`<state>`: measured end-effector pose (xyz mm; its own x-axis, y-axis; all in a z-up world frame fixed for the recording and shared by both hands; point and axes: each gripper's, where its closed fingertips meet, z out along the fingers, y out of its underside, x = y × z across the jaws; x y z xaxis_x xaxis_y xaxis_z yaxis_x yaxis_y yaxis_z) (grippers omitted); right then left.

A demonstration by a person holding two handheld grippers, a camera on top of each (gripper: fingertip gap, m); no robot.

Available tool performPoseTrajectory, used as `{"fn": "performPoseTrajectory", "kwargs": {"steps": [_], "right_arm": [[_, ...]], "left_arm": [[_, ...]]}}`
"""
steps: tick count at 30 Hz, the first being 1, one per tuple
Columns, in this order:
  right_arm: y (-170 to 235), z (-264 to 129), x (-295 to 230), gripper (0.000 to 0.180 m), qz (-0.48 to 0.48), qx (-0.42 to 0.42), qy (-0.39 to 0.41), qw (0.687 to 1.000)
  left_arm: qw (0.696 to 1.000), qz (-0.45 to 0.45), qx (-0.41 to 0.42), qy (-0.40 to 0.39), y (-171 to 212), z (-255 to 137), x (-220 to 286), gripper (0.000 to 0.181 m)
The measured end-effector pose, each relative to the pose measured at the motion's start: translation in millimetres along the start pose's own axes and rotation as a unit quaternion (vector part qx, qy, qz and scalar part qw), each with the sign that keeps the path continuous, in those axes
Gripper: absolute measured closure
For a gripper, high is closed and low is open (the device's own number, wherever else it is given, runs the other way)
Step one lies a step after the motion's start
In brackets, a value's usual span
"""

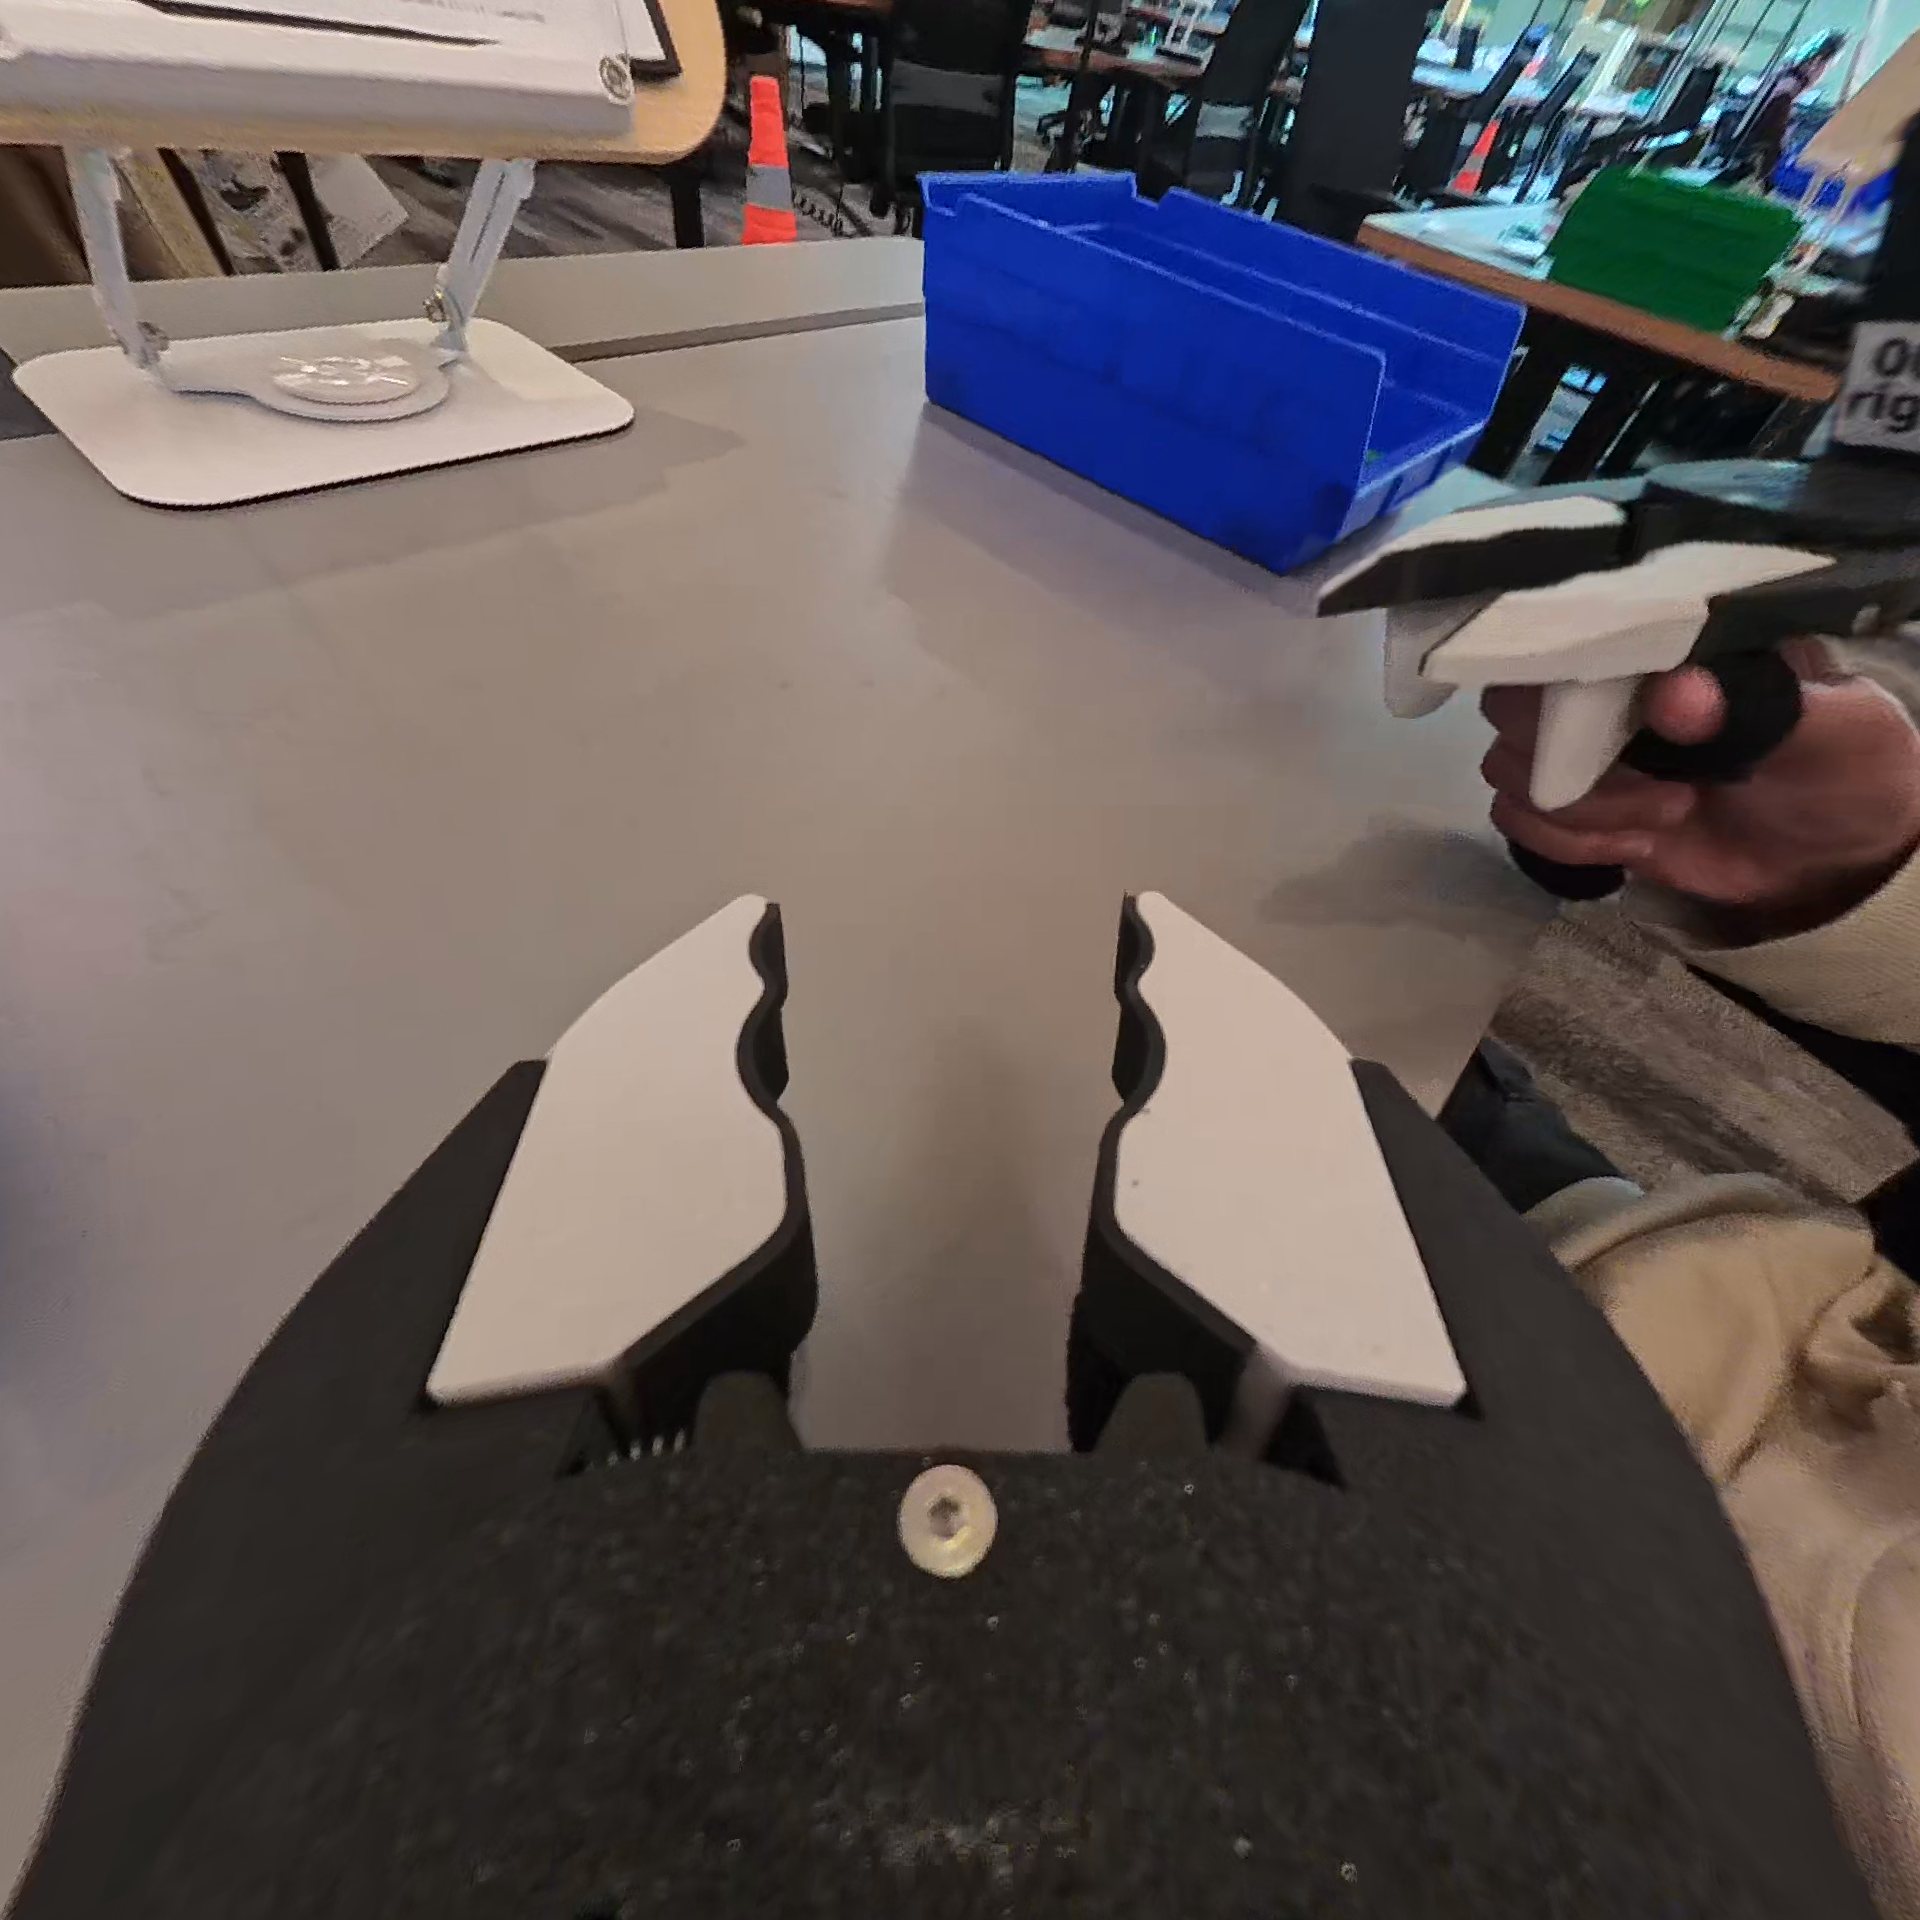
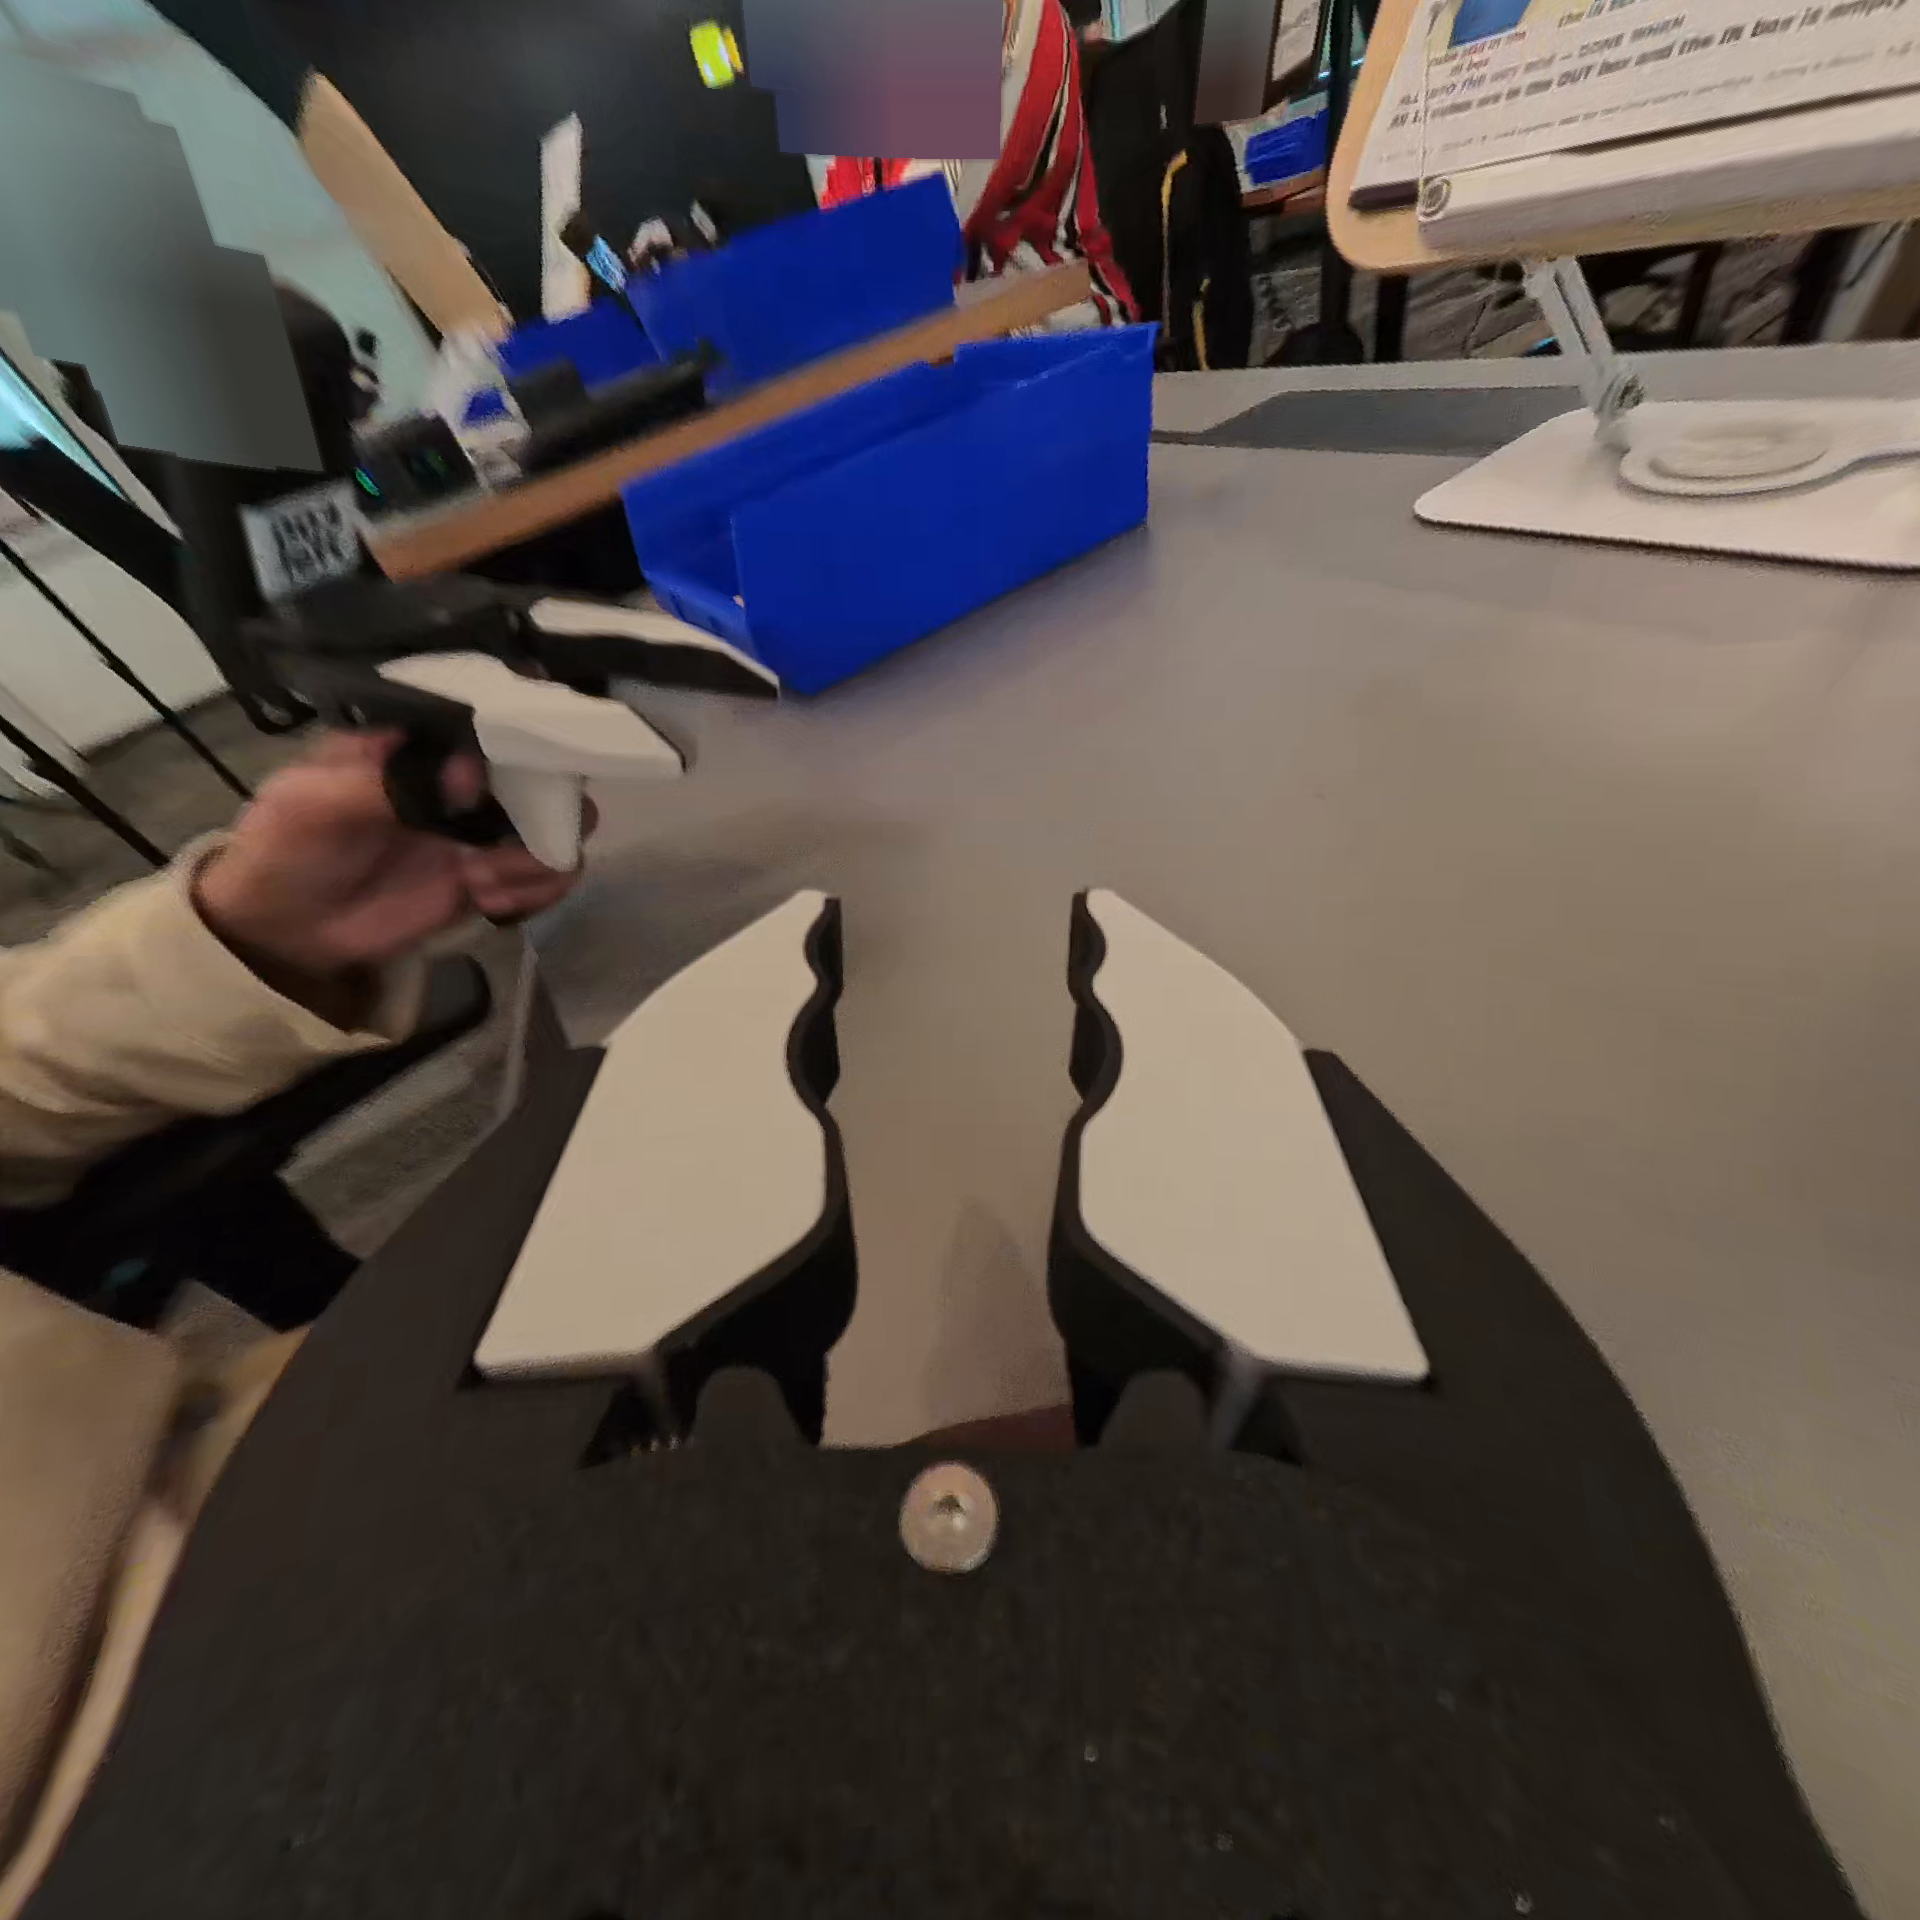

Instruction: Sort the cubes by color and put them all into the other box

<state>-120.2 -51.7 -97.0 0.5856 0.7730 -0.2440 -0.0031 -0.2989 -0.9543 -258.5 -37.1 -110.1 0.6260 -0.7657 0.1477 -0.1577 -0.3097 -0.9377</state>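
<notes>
In the left wrist view, the left gripper (image 1: pixel 951 914) hovered over the bare grey counter (image 1: pixel 623 748), its white-faced fingers (image 1: pixel 665 1122) spread apart with nothing between them. The blue box (image 1: pixel 1195 364) sat on the counter beyond the gripper and a little to its right: a glossy, bright blue plastic bin with straight walls, a notched back rim and an upright divider running its length. Its inside was mostly hidden from this angle, and no cubes could be made out. The right gripper (image 1: pixel 1361 623) hung just in front of the box's near corner, held by a hand (image 1: pixel 1704 821) in a cream sleeve; whether its fingers were parted could not be told. A white stand (image 1: pixel 312 405) stood on the counter well to the left of the box.

In the right wrist view, the right gripper (image 2: pixel 956 909) was likewise open and empty above the counter (image 2: pixel 1351 831). The blue box (image 2: pixel 904 520) lay ahead and slightly left, tall side wall facing the camera. The left gripper (image 2: pixel 717 717) appeared blurred just in front of the box's left end.
</notes>
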Motion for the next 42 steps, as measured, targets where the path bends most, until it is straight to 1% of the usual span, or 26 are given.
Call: {"fn": "performPoseTrajectory", "kwargs": {"steps": [3, 6, 11, 13, 14, 16, 18, 19, 20, 22, 23, 24, 27, 30, 32, 34, 35, 37, 39, 40, 42], "right_arm": [[15, 4, -12, 0.140, -0.037, -0.024, -0.002, 0.999], [15, 5, -10, 0.141, -0.067, -0.031, 0.015, 0.997], [18, 5, -8, 0.142, -0.046, -0.040, 0.002, 0.998], [15, 4, -7, 0.143, -0.036, -0.034, -0.002, 0.999], [14, 3, -7, 0.143, -0.028, -0.032, -0.005, 0.999], [11, 1, -5, 0.143, -0.015, -0.029, -0.009, 0.999], [7, -1, -4, 0.143, -0.003, -0.021, -0.012, 1.000], [6, -1, -3, 0.144, 0.002, -0.019, -0.015, 1.000], [6, -1, -3, 0.144, 0.007, -0.019, -0.019, 1.000], [6, 1, -2, 0.144, 0.014, -0.023, -0.025, 0.999], [7, 1, -3, 0.144, 0.015, -0.025, -0.027, 0.999], [7, 2, -3, 0.144, 0.015, -0.027, -0.029, 0.999], [9, 2, -4, 0.145, 0.005, -0.036, -0.026, 0.999], [11, 1, -3, 0.145, -0.007, -0.041, -0.018, 0.999], [12, 0, -2, 0.145, -0.005, -0.042, -0.017, 0.999], [15, 0, -2, 0.146, 0.004, -0.045, -0.019, 0.999], [16, 0, -2, 0.146, 0.008, -0.047, -0.020, 0.999], [19, 0, -1, 0.146, 0.013, -0.051, -0.020, 0.998], [20, 1, 0, 0.146, 0.016, -0.054, -0.019, 0.998], [19, 0, 0, 0.146, 0.017, -0.053, -0.019, 0.998], [17, 0, -1, 0.146, 0.015, -0.051, -0.018, 0.998]], "left_arm": [[1.000, 0.006, -0.010, 0.001, 2, 1, 4, 0.120], [1.000, 0.018, -0.018, 0.000, 5, 0, 5, 0.120], [0.999, 0.006, -0.027, 0.016, 8, -6, 7, 0.120], [0.999, 0.002, -0.034, 0.009, -3, -20, 0, 0.120], [1.000, 0.009, -0.029, -0.006, -16, -33, -9, 0.120], [0.996, 0.036, -0.036, -0.072, -43, -67, -46, 0.121], [0.982, 0.060, -0.076, -0.162, -63, -101, -100, 0.122], [0.973, 0.066, -0.109, -0.192, -67, -112, -126, 0.122], [0.965, 0.065, -0.153, -0.204, -64, -117, -150, 0.122], [0.946, 0.044, -0.256, -0.195, -45, -112, -187, 0.123], [0.937, 0.036, -0.294, -0.187, -35, -105, -202, 0.130], [0.928, 0.031, -0.325, -0.180, -24, -97, -216, 0.136], [0.905, 0.014, -0.396, -0.156, 6, -76, -244, 0.137], [0.894, 0.005, -0.434, -0.114, 29, -61, -248, 0.133], [0.882, 0.014, -0.456, -0.120, 41, -58, -256, 0.132], [0.874, 0.022, -0.470, -0.121, 50, -57, -262, 0.144], [0.869, 0.021, -0.482, -0.111, 57, -57, -261, 0.158], [0.868, 0.019, -0.485, -0.103, 61, -56, -261, 0.158], [0.864, 0.020, -0.490, -0.111, 60, -62, -265, 0.158], [0.869, 0.022, -0.480, -0.122, 56, -65, -269, 0.158], [0.893, 0.015, -0.430, -0.134, 37, -69, -269, 0.158]]}}
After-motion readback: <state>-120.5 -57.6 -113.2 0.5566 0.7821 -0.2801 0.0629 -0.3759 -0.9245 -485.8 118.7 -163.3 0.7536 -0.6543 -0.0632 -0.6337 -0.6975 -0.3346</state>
